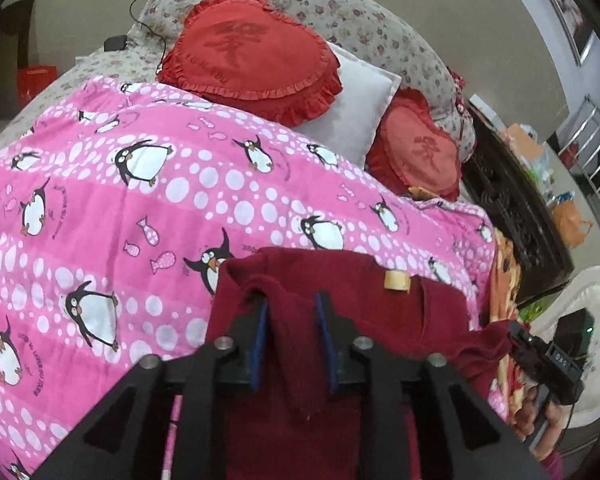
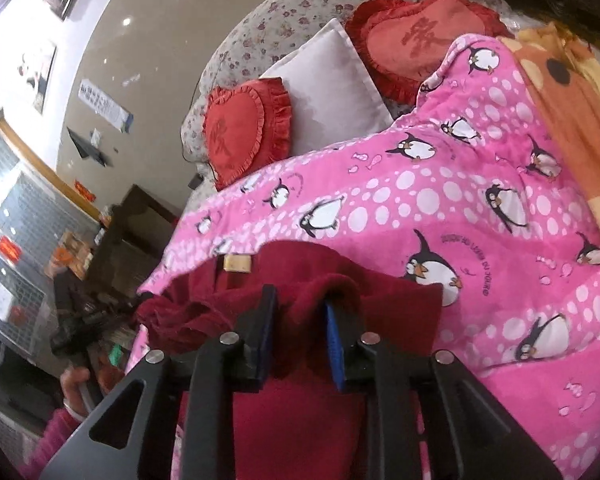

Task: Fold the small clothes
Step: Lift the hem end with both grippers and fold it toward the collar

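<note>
A dark red garment [image 1: 380, 304] with a tan label [image 1: 397, 281] lies on a pink penguin blanket [image 1: 140, 200]. My left gripper [image 1: 291, 300] is shut on a bunched edge of it, and the cloth hangs down between the blue pads. The right gripper [image 1: 540, 356] shows at the far right, holding the garment's other end. In the right wrist view the right gripper [image 2: 302, 298] is shut on a fold of the red garment [image 2: 300, 420], with the label [image 2: 236, 263] just beyond. The left gripper [image 2: 84, 320] shows at the left edge.
Red heart cushions [image 1: 252, 60] and a white pillow [image 1: 352, 108] lie at the head of the bed against a floral headboard [image 1: 340, 12]. An orange blanket [image 2: 572, 112] lies beside the pink one. A dark wooden cabinet [image 1: 512, 216] stands beside the bed.
</note>
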`<state>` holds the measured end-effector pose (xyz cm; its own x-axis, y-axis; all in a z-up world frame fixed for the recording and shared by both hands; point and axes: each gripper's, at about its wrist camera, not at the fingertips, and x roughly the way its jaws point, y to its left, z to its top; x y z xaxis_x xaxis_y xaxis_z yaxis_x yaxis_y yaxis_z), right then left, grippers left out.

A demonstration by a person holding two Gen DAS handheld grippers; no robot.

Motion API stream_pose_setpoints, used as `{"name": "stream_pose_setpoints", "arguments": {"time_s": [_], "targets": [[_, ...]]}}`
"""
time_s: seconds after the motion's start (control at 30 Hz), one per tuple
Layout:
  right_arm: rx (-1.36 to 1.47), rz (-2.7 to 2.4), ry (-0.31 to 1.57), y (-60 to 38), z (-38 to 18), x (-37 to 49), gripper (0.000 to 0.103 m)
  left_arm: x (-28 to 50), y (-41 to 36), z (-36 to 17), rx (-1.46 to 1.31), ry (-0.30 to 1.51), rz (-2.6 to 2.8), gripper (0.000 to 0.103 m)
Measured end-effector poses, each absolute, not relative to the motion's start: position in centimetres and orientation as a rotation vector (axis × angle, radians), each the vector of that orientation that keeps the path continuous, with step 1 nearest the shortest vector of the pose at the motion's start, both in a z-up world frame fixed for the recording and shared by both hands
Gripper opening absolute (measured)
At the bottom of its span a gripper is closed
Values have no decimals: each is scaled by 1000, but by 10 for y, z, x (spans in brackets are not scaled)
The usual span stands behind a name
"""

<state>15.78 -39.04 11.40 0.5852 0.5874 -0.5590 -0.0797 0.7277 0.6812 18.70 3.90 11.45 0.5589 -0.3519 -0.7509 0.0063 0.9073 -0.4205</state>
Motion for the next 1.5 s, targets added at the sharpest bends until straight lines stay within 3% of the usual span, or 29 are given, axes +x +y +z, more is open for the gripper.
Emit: {"name": "stream_pose_setpoints", "arguments": {"time_s": [0.07,0.1,0.13,0.17,0.6,0.93,0.97,1.03,1.3,1.37,1.5], "targets": [[759,425,863,-398,109,163,6,187,43,120,-416,939,-200,48],[792,425,869,-399,106,165,7,185,46,124,-412,910,-174,68],[796,423,874,-399,105,166,8,183,49,130,-411,873,-155,82],[781,419,880,-398,105,167,8,180,54,136,-421,831,-153,85],[570,382,801,-394,137,152,13,170,41,136,-338,844,-153,86],[345,280,899,-360,107,179,14,182,-4,99,-154,892,-75,86],[336,276,896,-359,104,182,13,186,-6,96,-139,892,-58,86],[316,270,868,-359,105,185,0,195,-6,91,-129,897,-42,86],[203,262,816,-355,116,184,0,207,-1,80,-122,909,-38,86],[176,258,817,-355,114,181,20,209,-1,75,-130,921,-33,86],[164,279,863,-351,99,187,18,213,2,66,-168,946,-27,86]]}}
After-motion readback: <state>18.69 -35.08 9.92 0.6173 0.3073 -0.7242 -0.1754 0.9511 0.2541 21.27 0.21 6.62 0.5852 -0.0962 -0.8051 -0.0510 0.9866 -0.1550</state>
